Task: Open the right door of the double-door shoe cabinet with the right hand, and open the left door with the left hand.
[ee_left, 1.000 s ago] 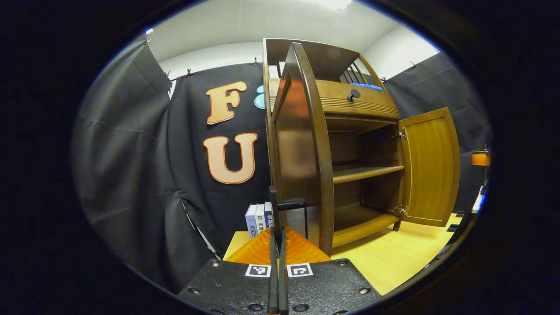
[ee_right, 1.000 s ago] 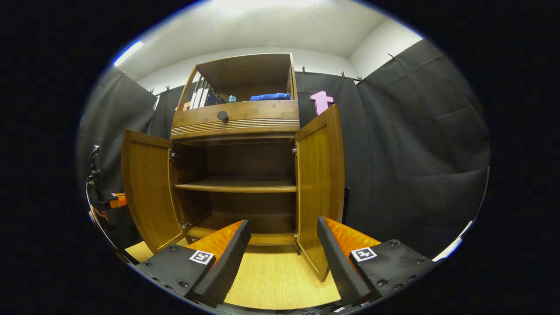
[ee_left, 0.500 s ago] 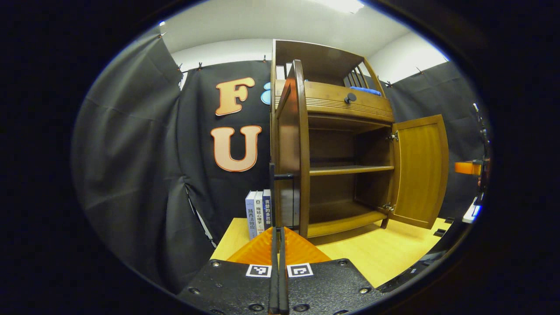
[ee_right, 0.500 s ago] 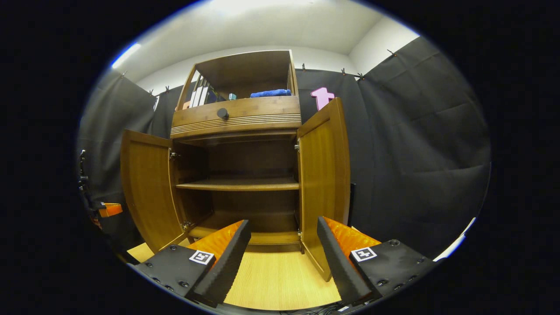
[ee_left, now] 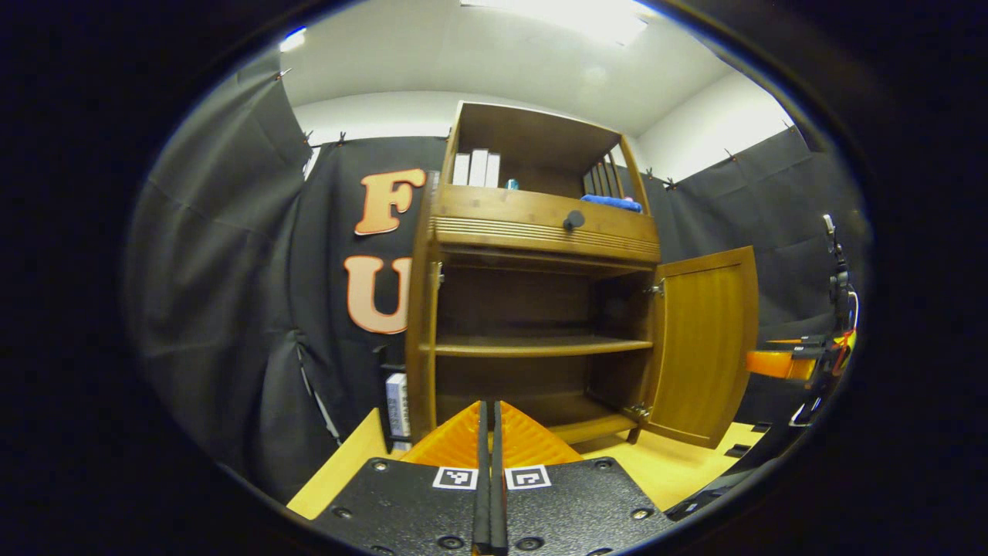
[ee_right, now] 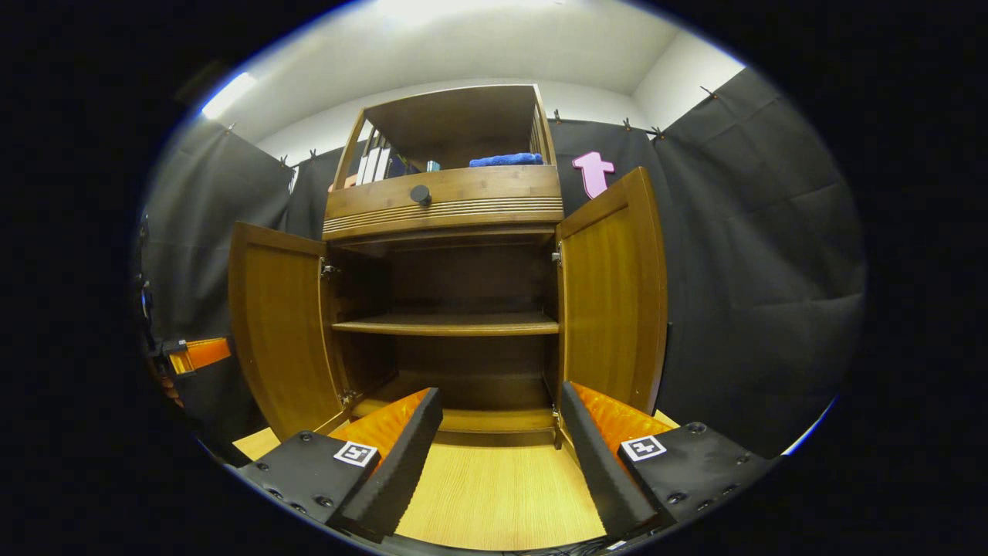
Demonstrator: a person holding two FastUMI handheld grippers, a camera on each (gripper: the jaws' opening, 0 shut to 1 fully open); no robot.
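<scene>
At the bottom of the left gripper view, the left gripper is seen with its two fingers pressed flat together and nothing between them. In the right gripper view, the right gripper is held with its fingers spread wide apart, and nothing is gripped; a bare strip of the wooden tabletop is seen through the gap.

Just beyond both grippers the shoe cabinet stands on that tabletop, with both doors swung out. In the right gripper view the inner faces of the left door and the right door are shown, one on each side of the dark interior, where a single shelf is crossed from wall to wall. In the left gripper view the left door is seen nearly edge-on as a thin upright strip, while the right door is turned broadly outward. Beside the cabinet's left foot some books are made out in that view.

Open tabletop is left in front of the cabinet between the two door edges. Farther up, a drawer front with a round knob is seen, and above it an open top compartment where a blue cloth is laid.

At the far right edge of the left gripper view, the other gripper is glimpsed past the right door.
</scene>
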